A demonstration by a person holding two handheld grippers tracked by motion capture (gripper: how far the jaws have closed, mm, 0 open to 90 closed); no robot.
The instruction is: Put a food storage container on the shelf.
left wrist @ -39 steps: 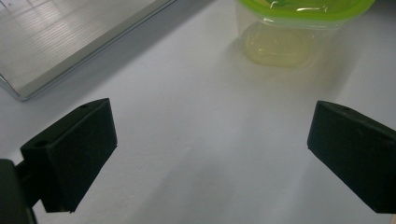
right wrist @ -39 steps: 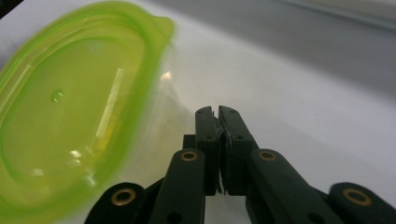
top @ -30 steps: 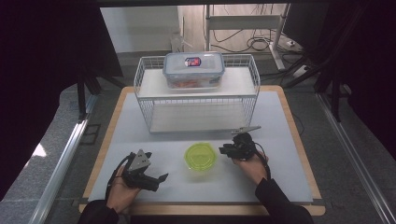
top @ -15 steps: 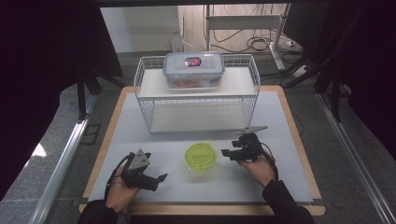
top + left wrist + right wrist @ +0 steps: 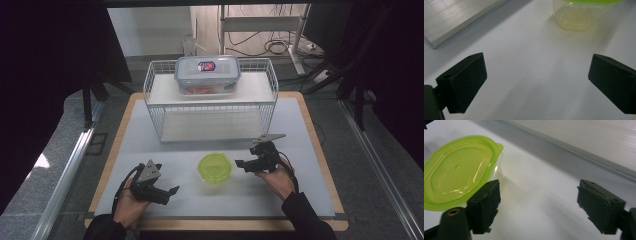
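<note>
A small clear tub with a lime-green lid [image 5: 215,167] stands on the white mat between the two hands; the same tub [image 5: 456,172] sits left of the right gripper's jaws, and its clear base [image 5: 576,17] shows ahead of the left gripper's jaws. My right gripper [image 5: 245,165] is open just right of the tub, close to its side, holding nothing; in its own view the right gripper [image 5: 537,206] has jaws wide apart. My left gripper [image 5: 167,192] rests open at the front left, apart from the tub; the left gripper [image 5: 536,85] has bare mat between its jaws.
A white wire rack [image 5: 210,107] stands at the back of the mat, with a lidded clear food box [image 5: 207,73] on its top shelf. The wooden table edge [image 5: 320,145] frames the mat. Dark curtains hang at both sides.
The right hand and its gripper have shifted slightly toward the green-lidded tub, jaws turned toward it. The left gripper has stayed where it was.
</note>
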